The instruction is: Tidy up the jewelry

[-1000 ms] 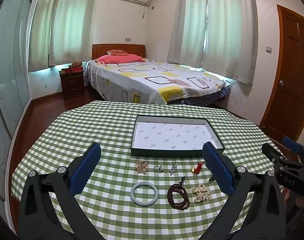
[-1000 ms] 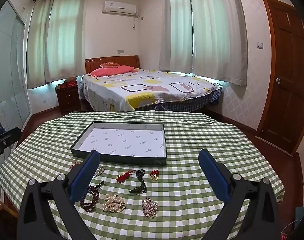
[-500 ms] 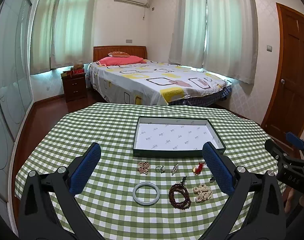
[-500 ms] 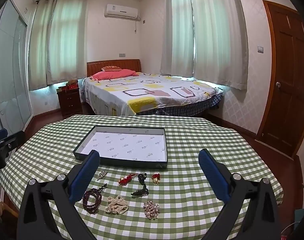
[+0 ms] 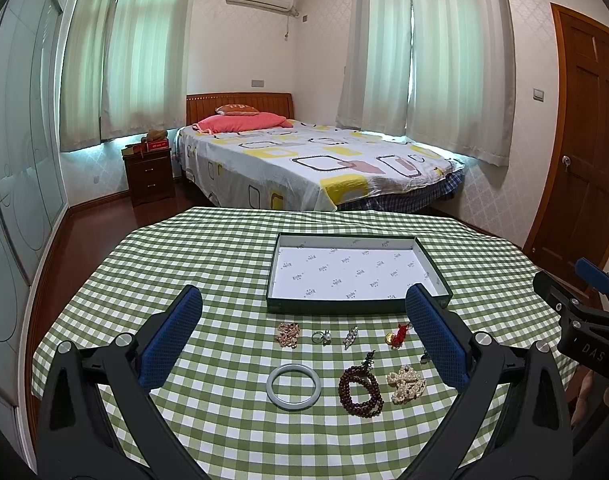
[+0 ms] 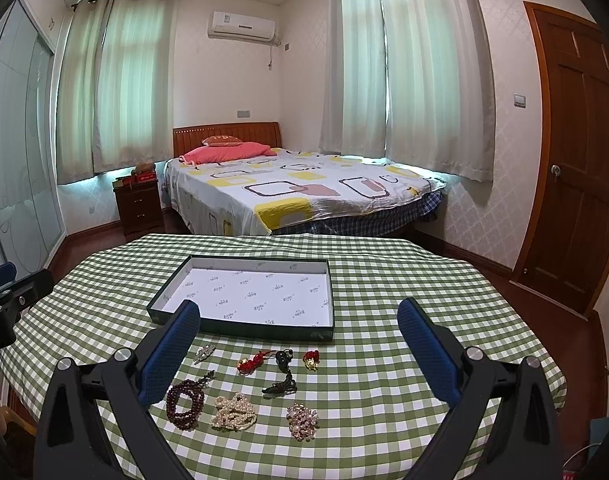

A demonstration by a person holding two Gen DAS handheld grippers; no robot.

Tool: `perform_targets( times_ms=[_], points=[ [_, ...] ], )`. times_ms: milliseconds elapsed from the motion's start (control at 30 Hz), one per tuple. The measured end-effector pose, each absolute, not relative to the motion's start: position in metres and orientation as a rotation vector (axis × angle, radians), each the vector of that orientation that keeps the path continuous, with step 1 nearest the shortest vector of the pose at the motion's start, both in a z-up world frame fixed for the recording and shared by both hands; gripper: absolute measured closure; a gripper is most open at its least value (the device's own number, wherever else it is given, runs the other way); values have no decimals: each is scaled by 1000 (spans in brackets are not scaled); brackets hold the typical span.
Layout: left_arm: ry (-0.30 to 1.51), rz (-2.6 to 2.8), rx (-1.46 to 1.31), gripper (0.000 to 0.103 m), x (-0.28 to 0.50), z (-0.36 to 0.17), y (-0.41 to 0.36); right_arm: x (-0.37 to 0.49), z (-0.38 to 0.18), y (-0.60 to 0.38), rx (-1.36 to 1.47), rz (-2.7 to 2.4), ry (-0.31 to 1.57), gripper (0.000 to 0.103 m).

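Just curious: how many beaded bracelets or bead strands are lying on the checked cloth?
2: a dark red-brown bead bracelet and a heap of pearl beads right beside it, both on the cloth nearer than the tray. Others may be hidden.

Bare checked surface lies open left of the dark-rimmed box and the jewelry. The pale bangle, dark bead bracelet and pearl strand crowd the near strip; the box's low wall borders the row behind them.

A home bedroom: a made bed with pink pillow, a nightstand left of it, curtained windows behind, wooden door right.
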State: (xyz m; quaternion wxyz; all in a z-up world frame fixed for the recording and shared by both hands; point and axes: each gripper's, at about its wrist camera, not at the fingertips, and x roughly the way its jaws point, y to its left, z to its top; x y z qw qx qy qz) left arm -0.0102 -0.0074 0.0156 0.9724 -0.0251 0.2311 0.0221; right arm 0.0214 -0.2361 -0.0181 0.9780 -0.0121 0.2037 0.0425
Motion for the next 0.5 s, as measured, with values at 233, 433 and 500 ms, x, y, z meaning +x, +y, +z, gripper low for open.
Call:
perform_targets(
  times_ms=[233, 433, 500],
  points=[
    [466, 45, -50, 4, -12, 17, -8, 21, -18, -237, -24, 87, 410, 6],
    [465, 46, -48, 4, -13, 17, -8, 21, -19, -236, -24, 86, 409, 6],
    [465, 47, -49, 4, -13, 17, -8, 21, -20, -236, -24, 87, 408, 6]
  ],
)
